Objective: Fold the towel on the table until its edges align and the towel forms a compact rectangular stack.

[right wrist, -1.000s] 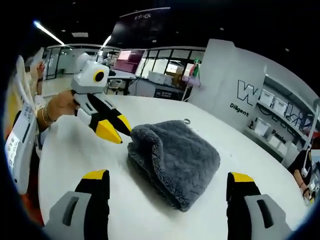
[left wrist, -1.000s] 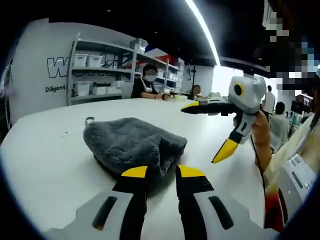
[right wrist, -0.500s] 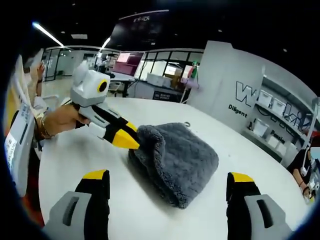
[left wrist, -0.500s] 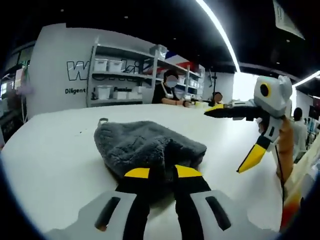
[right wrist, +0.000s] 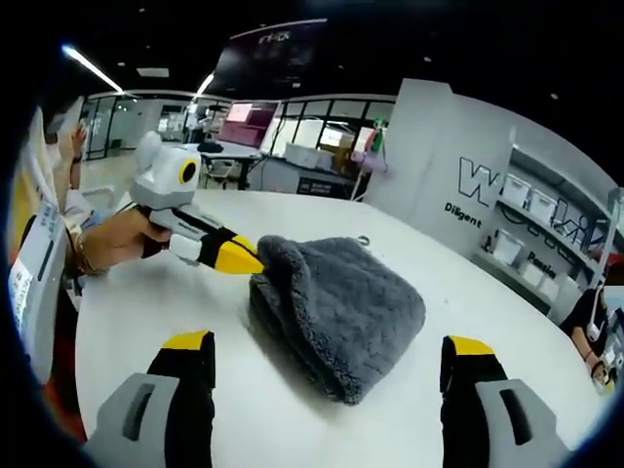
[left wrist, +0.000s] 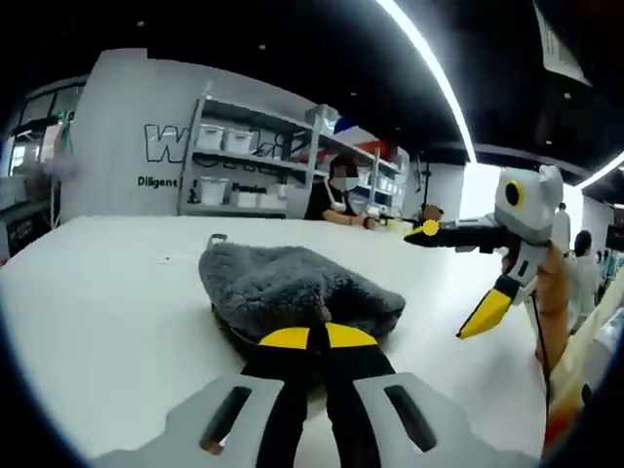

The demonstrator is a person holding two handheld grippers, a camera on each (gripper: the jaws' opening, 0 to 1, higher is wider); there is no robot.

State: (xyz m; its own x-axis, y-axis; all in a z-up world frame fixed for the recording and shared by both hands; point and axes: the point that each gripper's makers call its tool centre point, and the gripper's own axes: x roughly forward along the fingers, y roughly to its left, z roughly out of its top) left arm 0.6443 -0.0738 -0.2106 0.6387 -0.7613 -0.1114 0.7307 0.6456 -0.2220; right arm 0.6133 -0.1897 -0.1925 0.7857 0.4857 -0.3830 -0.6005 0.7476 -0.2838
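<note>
The fluffy grey towel (right wrist: 339, 310) is a lumpy folded pile on the white desk (right wrist: 175, 292), not yet flat. Left tongs (left wrist: 310, 336) pinch its edge; right tongs (right wrist: 327, 353) hang wide open.

the towel (right wrist: 341, 312) is dark grey with a quilted, fluffy pattern. the surface (right wrist: 156, 292) is plain white. the fingers (right wrist: 185, 341) are black, tipped yellow.
</note>
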